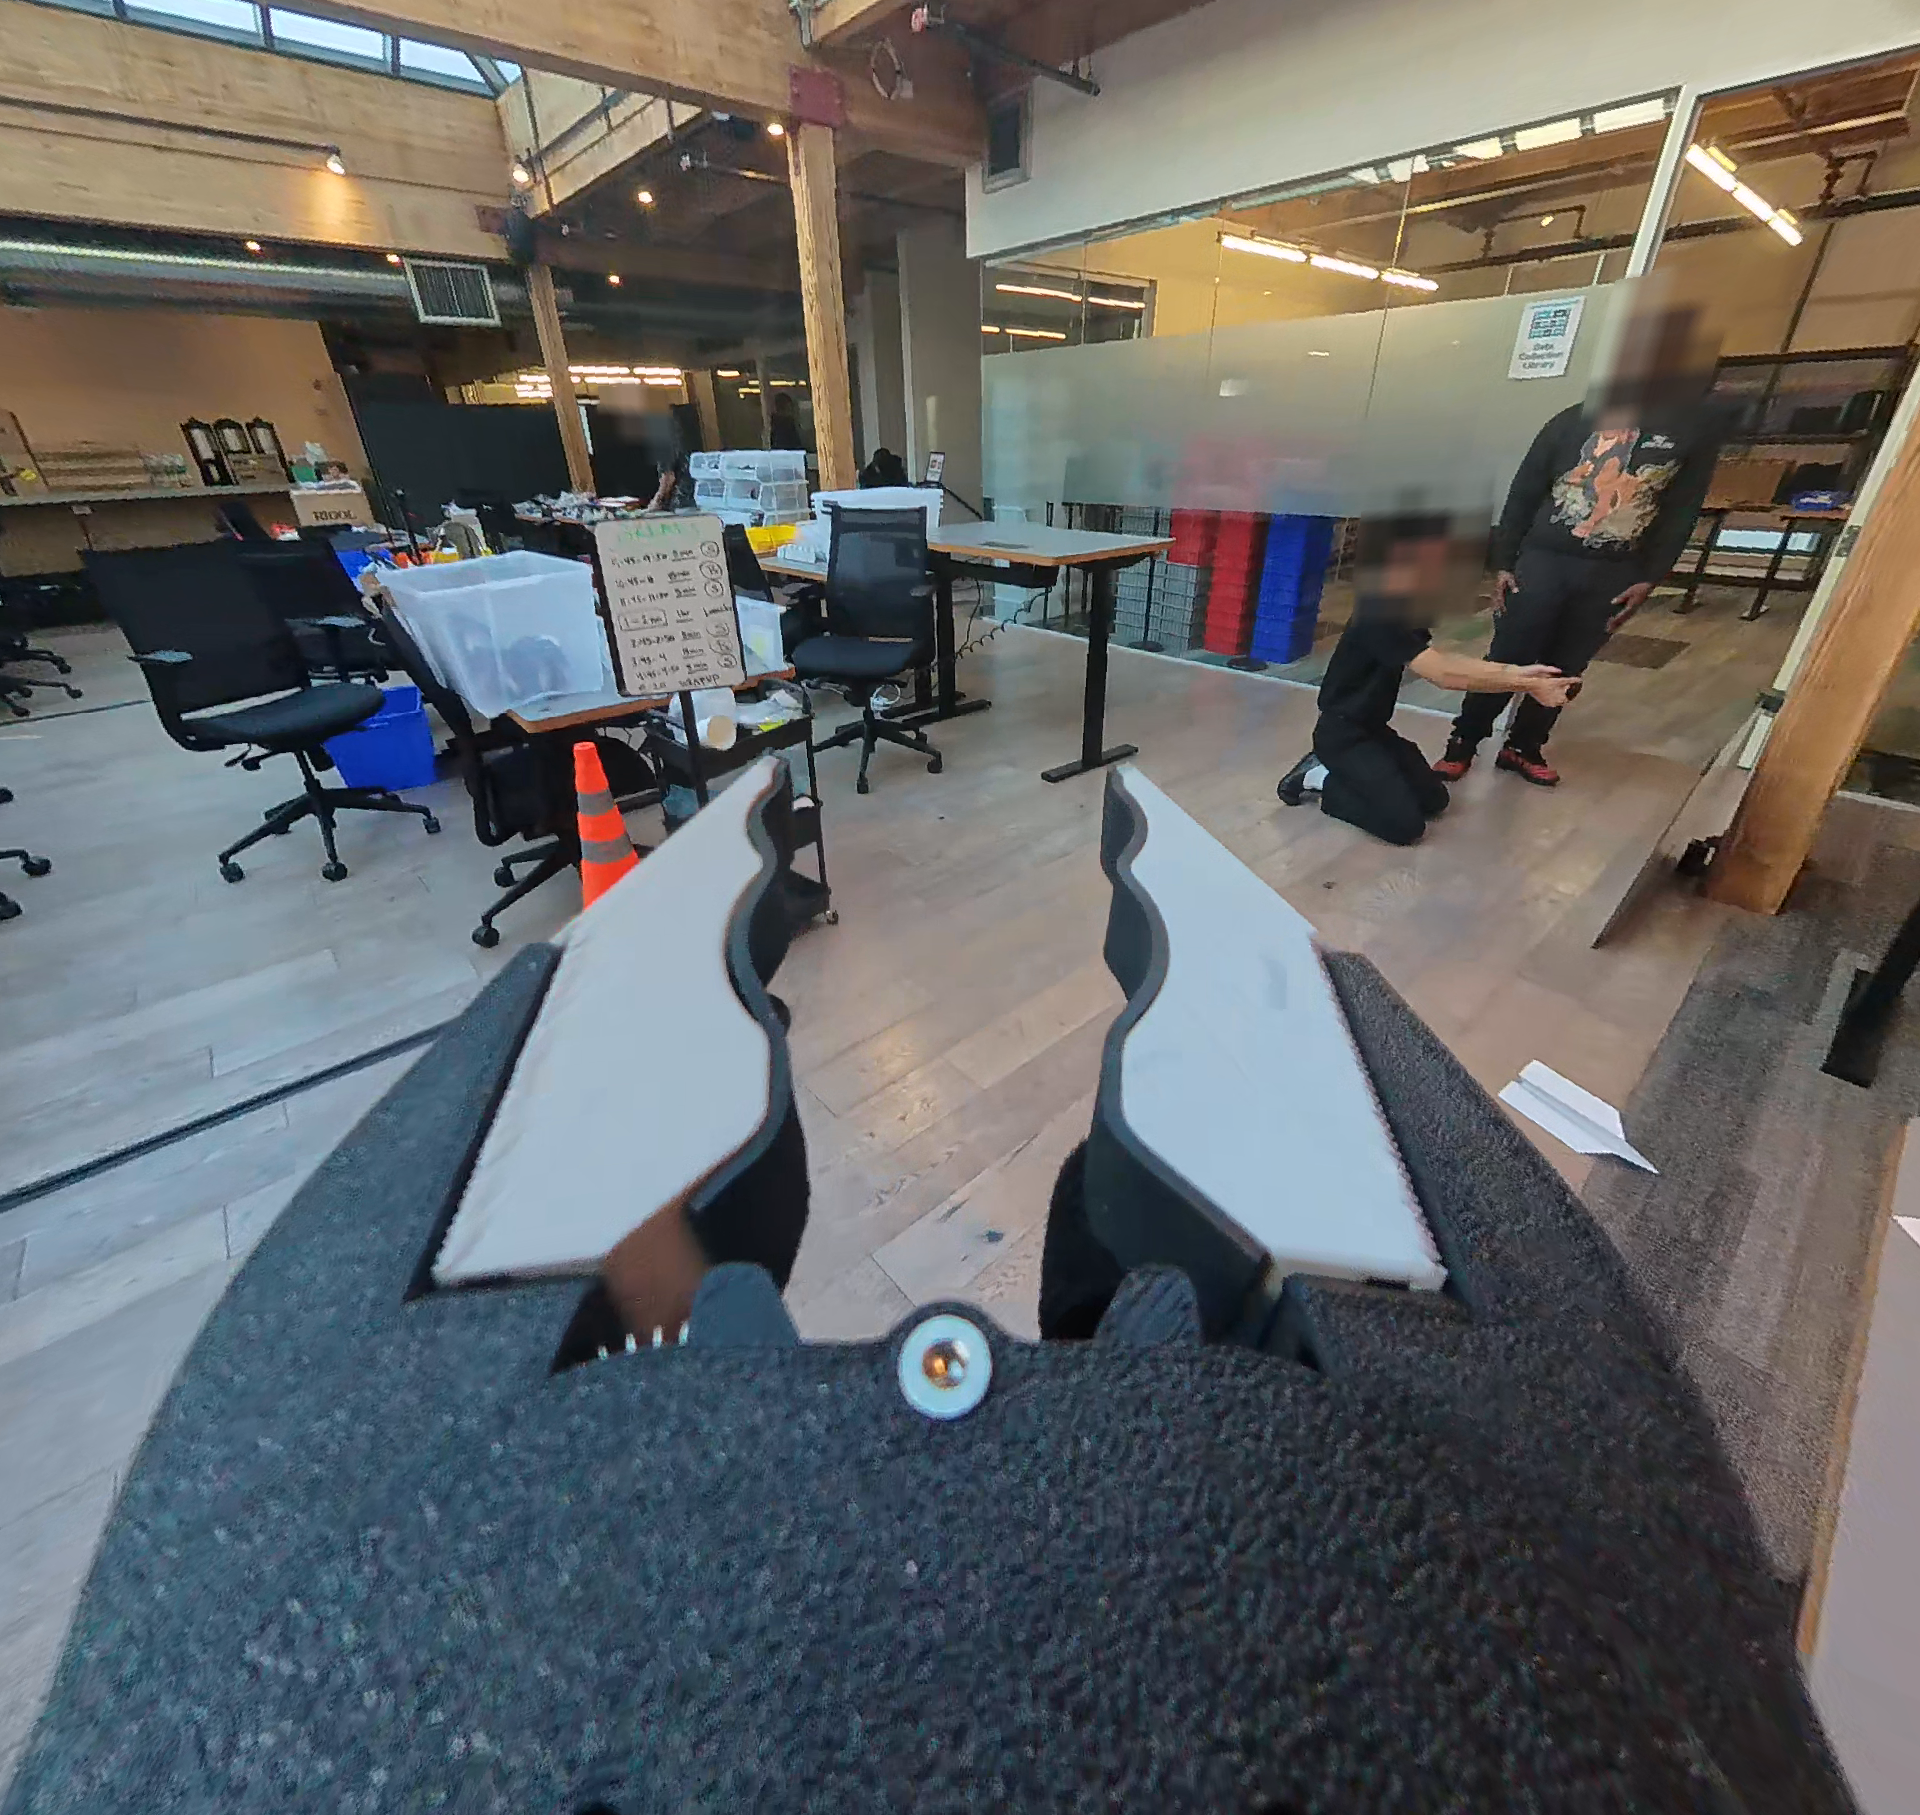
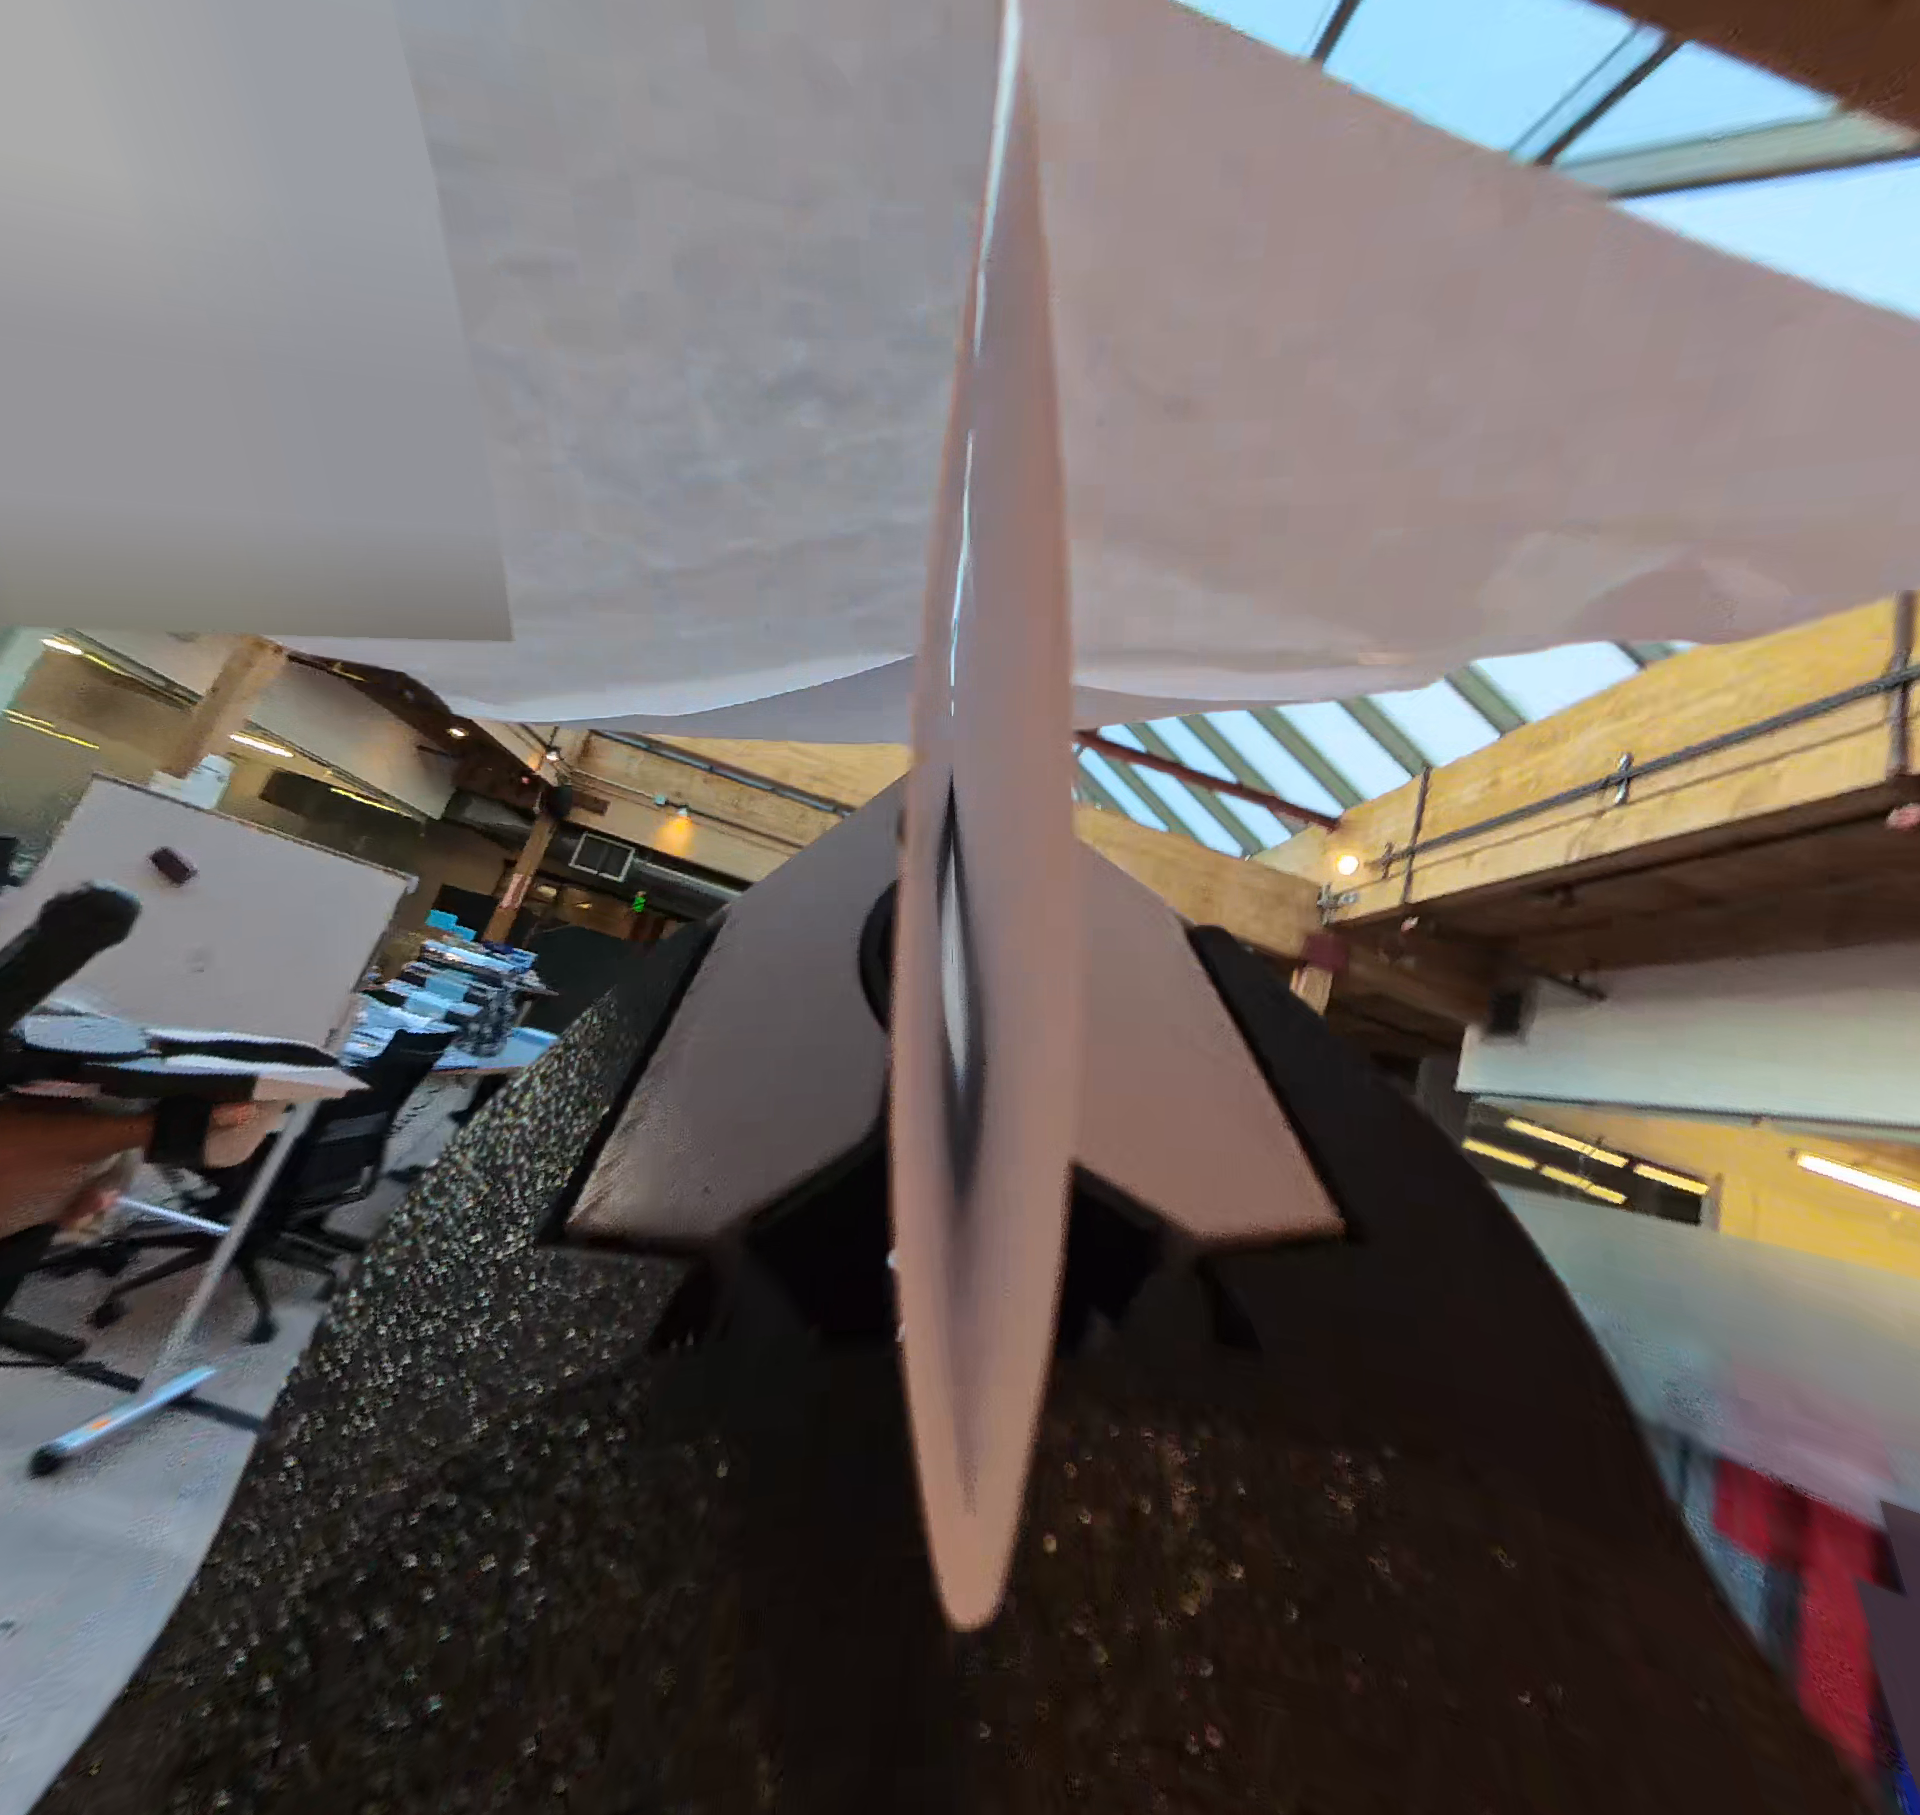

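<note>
paper plane (image 2: 987, 622) pinched in right gripper (image 2: 982, 892), wings above

Left tool (image 1: 940, 778): jaws apart, nothing between them, held above a wood floor (image 1: 987, 986). Paper plane (image 1: 1574, 1121) on the floor to its right, near a grey carpet (image 1: 1766, 1194). Orange cone (image 1: 601, 825) ahead left, beside a black cart (image 1: 800, 830) and a handwritten sign (image 1: 670, 604). Bench (image 1: 582, 707) with clear bin (image 1: 499, 622); black chairs (image 1: 260, 695) around. Two persons (image 1: 1475, 664) far right, one kneeling, one standing
</note>
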